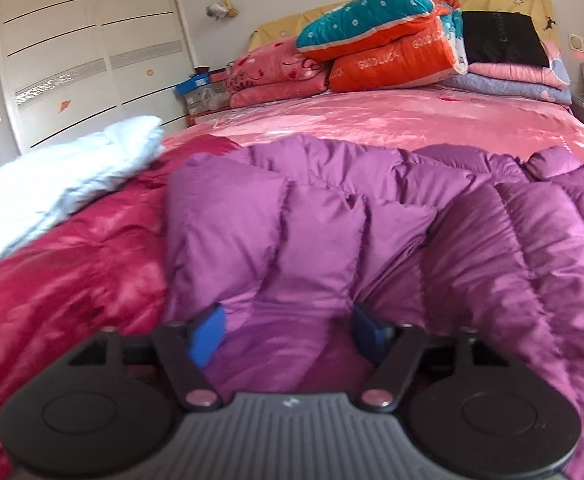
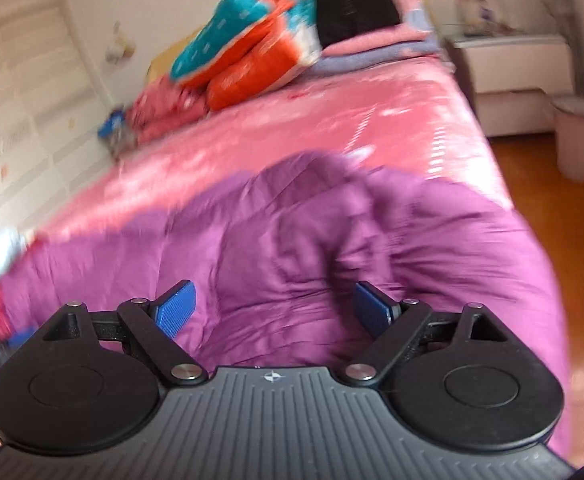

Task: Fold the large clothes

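A purple quilted down jacket (image 1: 332, 216) lies crumpled on the near end of the bed, across a crimson blanket (image 1: 72, 280). My left gripper (image 1: 288, 332) sits low on the jacket's near edge. Its blue pads (image 1: 208, 334) stand wide apart with a puffed fold of purple fabric between them, and the fold looks loose rather than pinched. In the blurred right wrist view, my right gripper (image 2: 274, 308) hovers over the jacket (image 2: 332, 240) with its jaws open and nothing clamped between them.
A pale blue folded cloth (image 1: 64, 176) lies at the left on the crimson blanket. The pink bedspread (image 1: 372, 120) stretches back to stacked quilts (image 1: 388, 40) at the headboard. A wardrobe (image 1: 84, 52) stands left. A nightstand (image 2: 512, 64), a bin (image 2: 576, 136) and wooden floor are right of the bed.
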